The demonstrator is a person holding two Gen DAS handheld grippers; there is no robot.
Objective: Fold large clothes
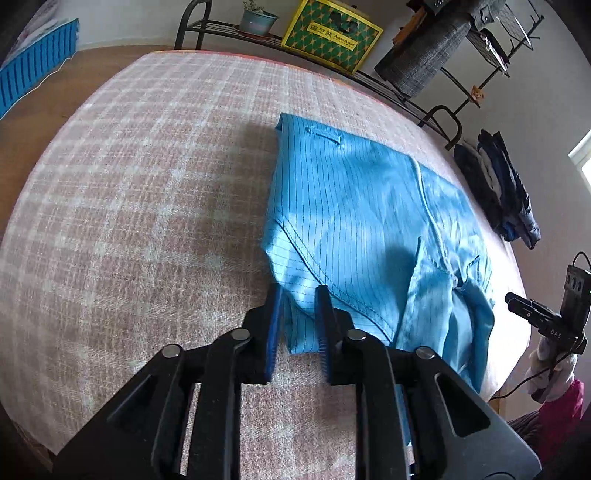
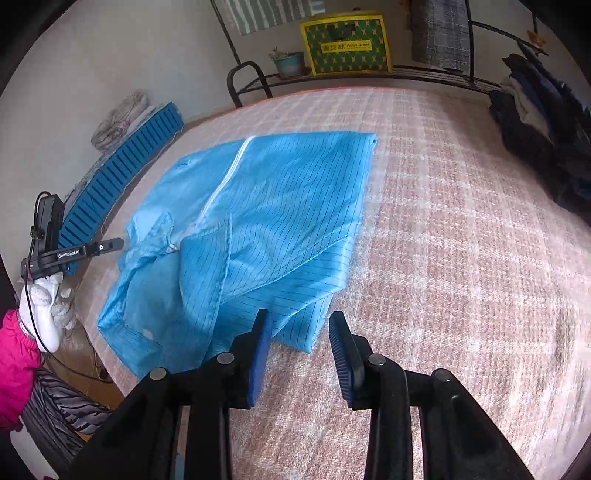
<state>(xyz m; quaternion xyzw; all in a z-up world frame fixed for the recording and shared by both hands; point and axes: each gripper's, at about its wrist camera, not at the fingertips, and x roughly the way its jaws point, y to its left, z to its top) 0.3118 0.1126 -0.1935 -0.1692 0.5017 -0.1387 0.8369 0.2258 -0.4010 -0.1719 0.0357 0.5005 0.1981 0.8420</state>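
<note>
A light-blue pinstriped garment (image 1: 354, 206) with a white zipper lies partly folded on a pink plaid bed cover (image 1: 140, 206). It also shows in the right wrist view (image 2: 266, 221). My left gripper (image 1: 299, 295) is open, its fingers either side of the garment's near corner, not clamped. My right gripper (image 2: 299, 321) is open at the garment's other near corner, with the cloth's edge between the fingers. Each gripper shows at the edge of the other's view: the right gripper (image 1: 546, 317) and the left gripper (image 2: 74, 251).
A pile of dark clothes (image 1: 506, 192) lies at the bed's far edge. A blue slatted crate (image 2: 122, 184) stands beside the bed. Beyond it stands a black metal rack (image 1: 229, 29) holding a potted plant (image 1: 256, 18) and a green-yellow box (image 1: 332, 33).
</note>
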